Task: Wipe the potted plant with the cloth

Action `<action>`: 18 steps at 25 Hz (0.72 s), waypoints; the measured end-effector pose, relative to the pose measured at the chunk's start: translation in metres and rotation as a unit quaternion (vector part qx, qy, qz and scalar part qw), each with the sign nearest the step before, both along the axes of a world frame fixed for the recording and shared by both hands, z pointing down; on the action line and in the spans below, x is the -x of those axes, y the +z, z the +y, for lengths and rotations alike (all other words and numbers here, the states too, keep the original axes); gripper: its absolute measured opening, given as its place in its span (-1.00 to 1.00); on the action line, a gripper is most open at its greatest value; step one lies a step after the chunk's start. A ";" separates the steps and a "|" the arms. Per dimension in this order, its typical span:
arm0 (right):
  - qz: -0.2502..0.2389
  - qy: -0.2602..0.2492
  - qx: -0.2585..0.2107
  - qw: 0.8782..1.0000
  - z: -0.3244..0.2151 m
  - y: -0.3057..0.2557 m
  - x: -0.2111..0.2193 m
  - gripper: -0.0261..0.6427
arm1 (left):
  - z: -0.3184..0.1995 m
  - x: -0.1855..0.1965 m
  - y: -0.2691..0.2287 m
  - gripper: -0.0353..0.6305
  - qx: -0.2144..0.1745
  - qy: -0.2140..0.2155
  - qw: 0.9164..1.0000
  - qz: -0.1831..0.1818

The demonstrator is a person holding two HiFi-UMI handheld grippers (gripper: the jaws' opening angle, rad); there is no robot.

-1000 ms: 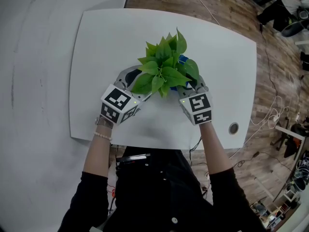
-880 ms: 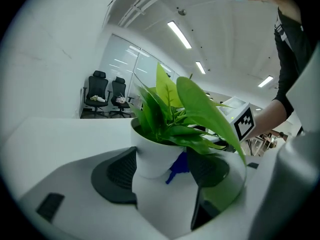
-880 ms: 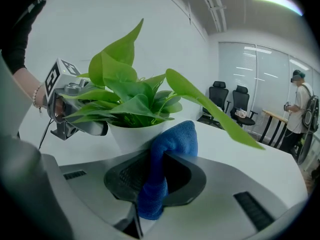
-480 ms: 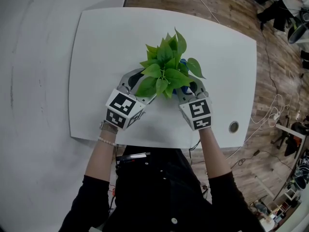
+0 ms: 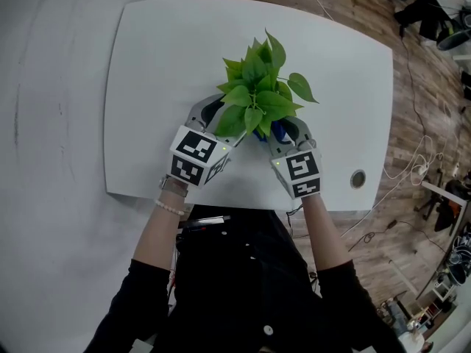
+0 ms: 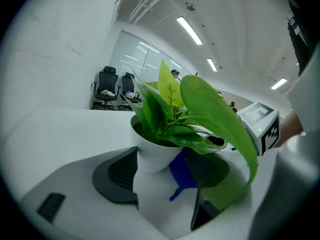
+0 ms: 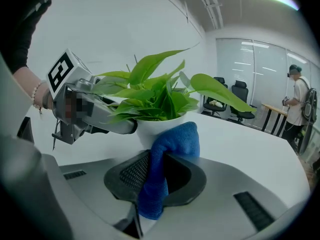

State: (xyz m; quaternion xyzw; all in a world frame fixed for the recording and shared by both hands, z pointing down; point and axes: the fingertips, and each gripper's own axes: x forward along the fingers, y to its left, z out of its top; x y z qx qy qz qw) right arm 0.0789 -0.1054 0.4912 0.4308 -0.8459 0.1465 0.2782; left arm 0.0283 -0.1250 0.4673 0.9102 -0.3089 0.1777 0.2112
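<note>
A leafy green plant (image 5: 259, 93) in a white pot (image 6: 149, 154) stands near the front of the white table (image 5: 147, 65). My left gripper (image 5: 224, 120) is shut on the pot, one pad on each side, its tips hidden under the leaves in the head view. My right gripper (image 5: 278, 132) is shut on a blue cloth (image 7: 167, 159). The folded end of the cloth presses against the pot (image 7: 150, 130) just below the rim. In the left gripper view the cloth (image 6: 182, 171) shows between the pot and the right-hand pad.
A round cable hole (image 5: 358, 177) sits in the table's front right corner. Wood floor with cables lies to the right (image 5: 419, 123). Office chairs (image 6: 112, 86) and a standing person (image 7: 300, 109) are far behind.
My right gripper has slid the cloth along the pot's side, leftward and toward me. A leaf on the right now stands free of that gripper. The left gripper keeps its hold.
</note>
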 end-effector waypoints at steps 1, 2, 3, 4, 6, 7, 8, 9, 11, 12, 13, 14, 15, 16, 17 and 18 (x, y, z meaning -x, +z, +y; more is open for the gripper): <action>0.000 -0.003 0.001 1.000 0.003 -0.001 0.002 -0.64 | 0.001 -0.001 0.000 0.05 0.003 -0.004 1.000 0.000; -0.001 -0.006 0.003 1.000 0.007 -0.001 0.005 -0.64 | 0.002 -0.001 -0.001 0.05 0.007 -0.009 1.000 0.001; -0.003 -0.010 0.006 1.000 0.009 -0.003 0.010 -0.64 | 0.002 0.000 -0.002 0.05 0.012 -0.013 1.000 0.002; -0.005 -0.015 0.008 1.000 0.011 -0.004 0.015 -0.64 | 0.002 0.000 -0.003 0.05 0.015 -0.017 1.000 0.002; -0.011 -0.025 0.011 1.000 0.016 -0.006 0.022 -0.64 | 0.001 -0.001 -0.004 0.05 0.019 -0.026 0.999 0.003; -0.013 -0.029 0.011 0.999 0.019 -0.006 0.025 -0.64 | 0.002 -0.003 -0.004 0.05 0.019 -0.030 0.999 0.004; -0.016 -0.032 0.012 0.999 0.022 -0.006 0.028 -0.64 | 0.004 -0.005 -0.004 0.05 0.019 -0.033 0.999 0.006; -0.019 -0.033 0.012 0.999 0.026 -0.006 0.029 -0.64 | 0.007 -0.007 -0.004 0.05 0.020 -0.036 0.999 0.009; -0.026 -0.029 0.014 0.999 0.031 -0.006 0.032 -0.64 | 0.012 -0.008 -0.004 0.05 0.022 -0.041 0.999 0.013; -0.029 -0.026 0.015 0.999 0.031 -0.007 0.032 -0.64 | 0.013 -0.008 -0.004 0.05 0.024 -0.042 0.999 0.015; -0.030 -0.025 0.015 0.999 0.032 -0.007 0.031 -0.64 | 0.014 -0.008 -0.004 0.05 0.025 -0.042 0.999 0.016; -0.030 -0.025 0.015 0.999 0.033 -0.006 0.030 -0.64 | 0.014 -0.008 -0.003 0.05 0.025 -0.041 0.999 0.016; -0.028 -0.025 0.014 0.999 0.034 -0.005 0.029 -0.64 | 0.016 -0.009 -0.002 0.05 0.024 -0.040 0.999 0.015; -0.025 -0.025 0.014 0.999 0.035 -0.004 0.026 -0.64 | 0.018 -0.009 -0.001 0.05 0.022 -0.037 0.999 0.013; -0.023 -0.023 0.014 0.999 0.036 -0.003 0.024 -0.64 | 0.019 -0.009 -0.001 0.05 0.021 -0.035 0.999 0.011; -0.022 -0.019 0.015 0.999 0.036 -0.003 0.021 -0.64 | 0.020 -0.009 -0.001 0.05 0.019 -0.032 0.999 0.009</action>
